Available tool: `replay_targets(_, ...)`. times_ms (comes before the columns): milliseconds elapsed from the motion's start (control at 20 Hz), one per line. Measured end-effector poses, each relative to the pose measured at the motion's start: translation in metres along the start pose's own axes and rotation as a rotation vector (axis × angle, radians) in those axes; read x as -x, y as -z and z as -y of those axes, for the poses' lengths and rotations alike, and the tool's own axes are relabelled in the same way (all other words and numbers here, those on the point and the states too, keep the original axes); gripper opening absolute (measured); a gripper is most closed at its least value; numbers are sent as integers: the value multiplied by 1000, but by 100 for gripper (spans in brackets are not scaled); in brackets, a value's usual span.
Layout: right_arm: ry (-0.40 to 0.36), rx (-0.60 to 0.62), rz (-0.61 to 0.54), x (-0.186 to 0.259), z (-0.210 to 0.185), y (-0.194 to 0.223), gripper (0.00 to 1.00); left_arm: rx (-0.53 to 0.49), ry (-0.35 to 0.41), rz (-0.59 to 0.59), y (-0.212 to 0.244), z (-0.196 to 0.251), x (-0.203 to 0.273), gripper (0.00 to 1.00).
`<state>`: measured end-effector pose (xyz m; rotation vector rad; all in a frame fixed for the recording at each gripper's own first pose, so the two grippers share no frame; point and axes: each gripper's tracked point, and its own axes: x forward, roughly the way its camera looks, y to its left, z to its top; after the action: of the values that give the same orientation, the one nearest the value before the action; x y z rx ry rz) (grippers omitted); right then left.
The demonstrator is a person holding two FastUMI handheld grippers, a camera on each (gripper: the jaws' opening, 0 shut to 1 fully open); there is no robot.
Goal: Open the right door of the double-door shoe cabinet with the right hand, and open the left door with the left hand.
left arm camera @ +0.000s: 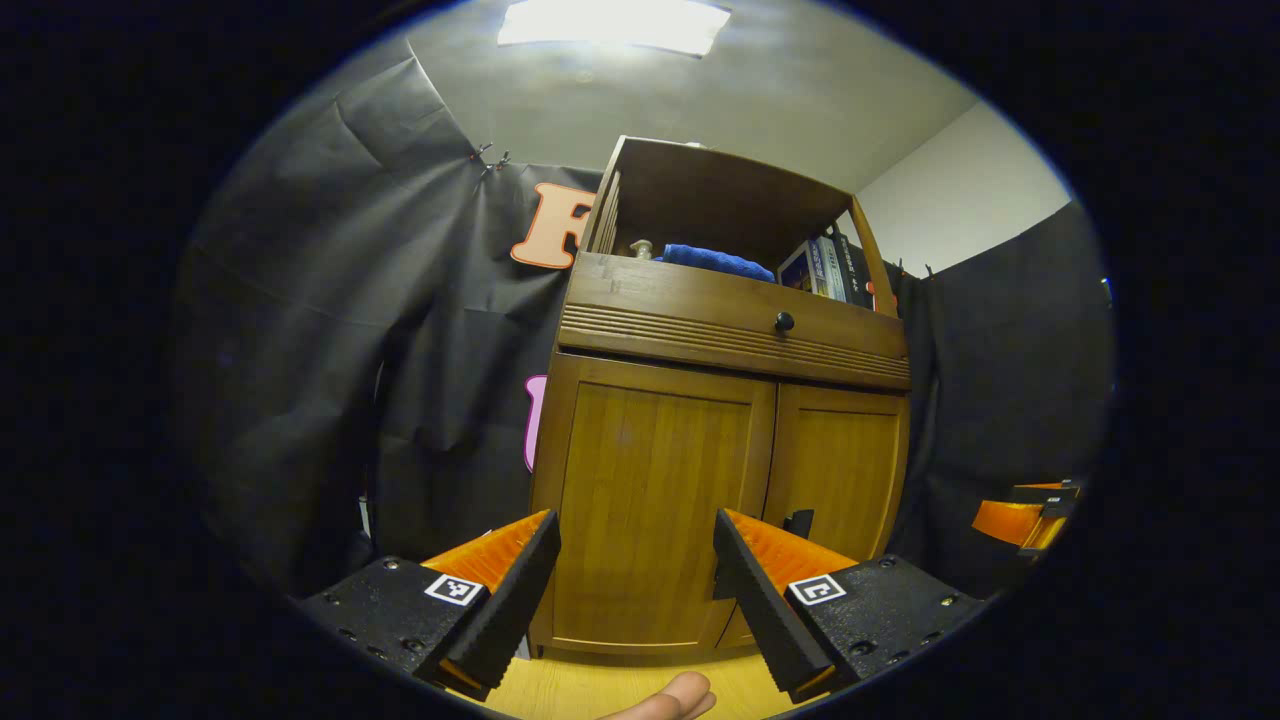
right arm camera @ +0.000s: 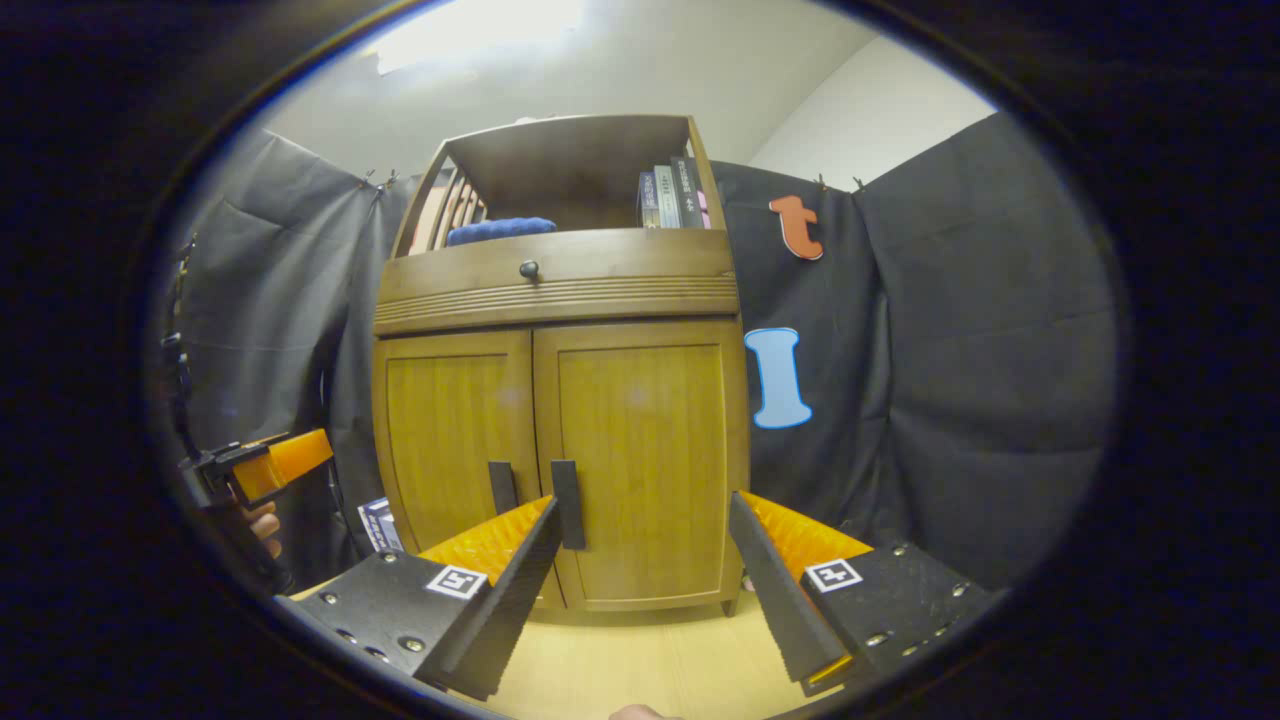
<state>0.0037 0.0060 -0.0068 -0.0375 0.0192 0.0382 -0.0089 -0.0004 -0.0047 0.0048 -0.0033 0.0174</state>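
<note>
The wooden shoe cabinet (left arm camera: 700,400) stands ahead of both grippers with both doors closed. In the left gripper view, my left gripper (left arm camera: 635,600) is open, short of the left door (left arm camera: 650,510); the right door (left arm camera: 845,470) is beside it, and the right gripper (left arm camera: 1030,512) shows at the far right edge. In the right gripper view, my right gripper (right arm camera: 640,600) is open in front of the right door (right arm camera: 645,440). Two dark vertical handles, the left handle (right arm camera: 502,487) and the right handle (right arm camera: 567,503), sit at the seam. The left gripper (right arm camera: 255,465) hangs off to the left, held by a hand (right arm camera: 265,525).
Above the doors is a drawer (right arm camera: 560,275) with a round knob (right arm camera: 529,269), and an open shelf holding a blue cloth (right arm camera: 500,230) and books (right arm camera: 672,192). A small box (right arm camera: 380,522) leans by the cabinet's lower left. Pale wood floor (right arm camera: 640,660) lies below.
</note>
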Motion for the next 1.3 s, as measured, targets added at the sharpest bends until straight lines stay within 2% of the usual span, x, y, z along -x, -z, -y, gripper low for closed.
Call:
replay_targets(250,-10,13,-1,-24,-1,9,100,-3,32,-38,11,5,-7,95)
replay_targets(600,-14,33,4,-97,-8,22,100,-26,54,-48,15,11,-10,95)
replay_targets(650,-29,15,-9,-108,-16,28,96,-26,53,-47,14,10,-10,95)
replay_targets(700,-49,-3,-26,-119,-24,33,100,-25,49,-43,13,7,-10,95)
replay_targets(800,-87,-37,-60,-136,-41,44,100,-12,49,-36,10,4,-11,92)
replay_targets(900,-115,-37,-66,-152,-58,51,96,19,92,-37,10,11,-12,95)
replay_targets(1000,-121,-25,-70,-165,-71,60,100,33,106,-50,11,11,-11,95)
replay_targets(1050,-122,-18,-78,-170,-78,67,100,34,101,-54,11,8,-11,92)
replay_targets(1100,-129,-8,-88,-177,-84,71,96,31,99,-55,11,8,-13,95)
replay_targets(1200,-140,-13,-102,-192,-94,77,100,36,91,-55,11,6,-15,95)
replay_targets(1250,-147,-27,-119,-198,-99,83,96,35,93,-58,12,5,-16,95)
replay_targets(1300,-150,-30,-138,-203,-103,88,100,25,96,-62,13,7,-17,95)
